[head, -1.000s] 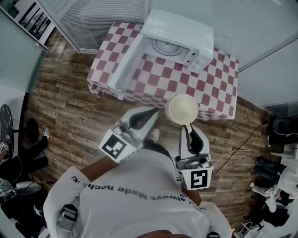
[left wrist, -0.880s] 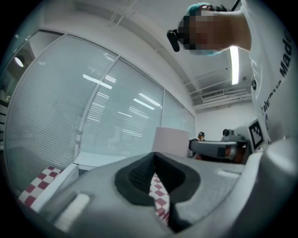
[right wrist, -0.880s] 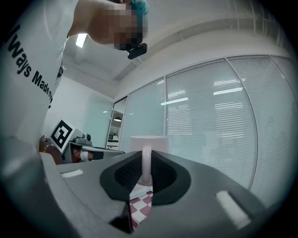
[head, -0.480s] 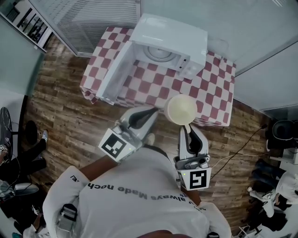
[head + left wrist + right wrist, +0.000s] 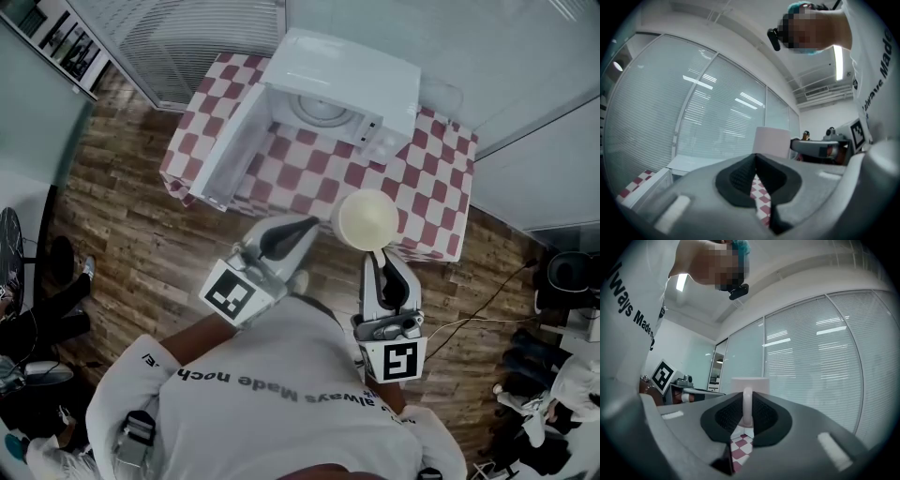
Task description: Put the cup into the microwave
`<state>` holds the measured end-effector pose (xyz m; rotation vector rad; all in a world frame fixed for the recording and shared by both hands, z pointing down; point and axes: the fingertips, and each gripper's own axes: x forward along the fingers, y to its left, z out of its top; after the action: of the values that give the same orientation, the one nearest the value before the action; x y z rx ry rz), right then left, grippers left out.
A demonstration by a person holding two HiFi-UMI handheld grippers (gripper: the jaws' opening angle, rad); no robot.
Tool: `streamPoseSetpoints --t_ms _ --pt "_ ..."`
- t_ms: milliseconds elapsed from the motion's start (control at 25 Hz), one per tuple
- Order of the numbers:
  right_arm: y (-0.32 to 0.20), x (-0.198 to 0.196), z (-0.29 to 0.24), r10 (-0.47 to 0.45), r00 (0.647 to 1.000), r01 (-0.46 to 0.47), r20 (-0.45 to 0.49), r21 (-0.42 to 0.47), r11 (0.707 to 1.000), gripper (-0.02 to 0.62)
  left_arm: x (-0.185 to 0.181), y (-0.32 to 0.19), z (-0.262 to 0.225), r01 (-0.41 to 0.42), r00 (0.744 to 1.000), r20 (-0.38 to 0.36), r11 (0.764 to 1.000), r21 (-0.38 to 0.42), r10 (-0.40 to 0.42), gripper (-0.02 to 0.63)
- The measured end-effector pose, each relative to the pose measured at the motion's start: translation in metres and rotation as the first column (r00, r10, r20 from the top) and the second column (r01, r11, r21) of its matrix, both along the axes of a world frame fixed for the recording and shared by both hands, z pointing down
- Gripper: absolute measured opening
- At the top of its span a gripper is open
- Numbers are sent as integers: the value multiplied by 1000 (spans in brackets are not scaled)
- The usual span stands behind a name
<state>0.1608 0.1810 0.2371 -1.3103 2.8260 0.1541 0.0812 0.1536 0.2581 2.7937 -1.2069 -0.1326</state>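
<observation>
A wooden plank floor [image 5: 122, 216] is seen all round, and beyond the microwave [image 5: 342, 84] a wall of glass with slatted blinds [image 5: 187, 37] is shown. The microwave is carried by a table [image 5: 433, 192] covered in a red-and-white checked cloth, and it is set toward the table's far side. Its door [image 5: 232, 150] is swung fully open to the left, so that the round turntable [image 5: 319, 106] inside is exposed. On the near side of the microwave, a person's white shirt [image 5: 272, 394] fills the lower head view. The words "always Made" can be read on it, upside down, and the further letters cannot be made out with certainty.

The left gripper [image 5: 298, 228] is held in front of the microwave's open door. Its jaws are brought together at the tips and nothing is gripped between them. The right gripper [image 5: 378, 261] is held just beside it, on the near side of the microwave, and its jaws are clamped on the thin handle of a cream cup [image 5: 368, 218]. The cup is carried upright in the air over the table's near edge, outside the microwave and apart from it. A black-and-white square marker is borne on each gripper's cube [image 5: 230, 293].
</observation>
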Motion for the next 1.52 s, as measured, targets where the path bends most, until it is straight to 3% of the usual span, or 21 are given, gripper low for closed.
streamPoseSetpoints --t_ms 560,1200,1520 --pt "-43 -25 3 1 1000 -1 -16 -3 1000 37 -24 -44 5 -4 1000 -20 1000 -2 4 5" --pt "-179 -84 14 20 1000 -21 -7 -23 1000 37 -87 -178 17 7 999 -38 1000 -30 -8 4" --pt "-219 -107 11 23 999 -23 -26 -11 1000 37 -112 -221 9 4 999 -44 1000 -14 -5 5"
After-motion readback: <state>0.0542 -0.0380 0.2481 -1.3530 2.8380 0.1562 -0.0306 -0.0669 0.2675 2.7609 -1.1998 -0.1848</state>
